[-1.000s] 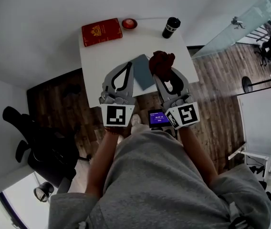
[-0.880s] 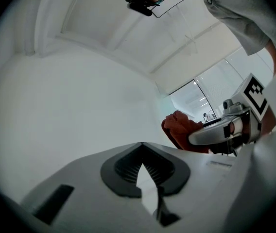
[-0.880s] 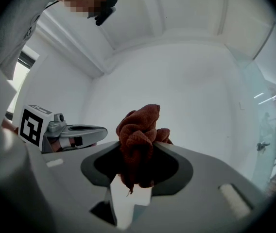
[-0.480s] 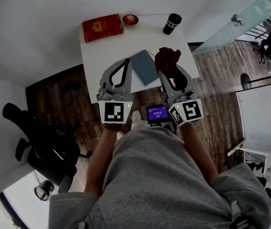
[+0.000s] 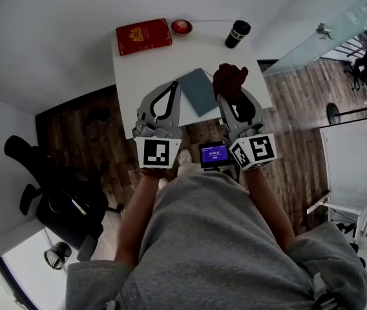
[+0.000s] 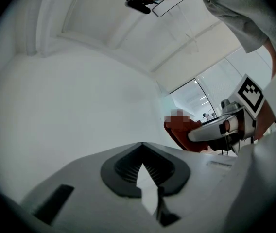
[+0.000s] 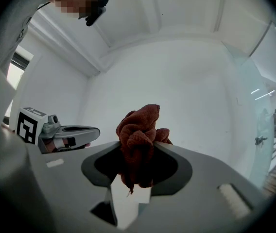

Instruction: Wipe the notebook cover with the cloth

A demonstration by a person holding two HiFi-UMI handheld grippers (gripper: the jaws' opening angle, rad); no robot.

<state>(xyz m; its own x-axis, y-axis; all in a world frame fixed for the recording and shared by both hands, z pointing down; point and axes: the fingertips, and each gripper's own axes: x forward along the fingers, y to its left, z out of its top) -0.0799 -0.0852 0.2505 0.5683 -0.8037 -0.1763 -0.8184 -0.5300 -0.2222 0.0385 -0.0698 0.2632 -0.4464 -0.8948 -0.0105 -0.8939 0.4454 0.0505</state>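
The head view looks steeply down from above the person's torso [image 5: 216,237]. It stands well above the white surface [image 5: 138,70] and takes in its whole top, the floor [image 5: 73,128] around it and both claws from behind. The left gripper view sits low and close behind the left claw [image 6: 142,144]. It faces along the claw, tilted slightly upward, toward a white wall [image 6: 79,106], and the right claw [image 6: 192,135] enters near its right edge. The right gripper view sits likewise behind its own claw, facing white wall too, with the left claw at its left edge. All three views share the red cloth [image 7: 139,135].
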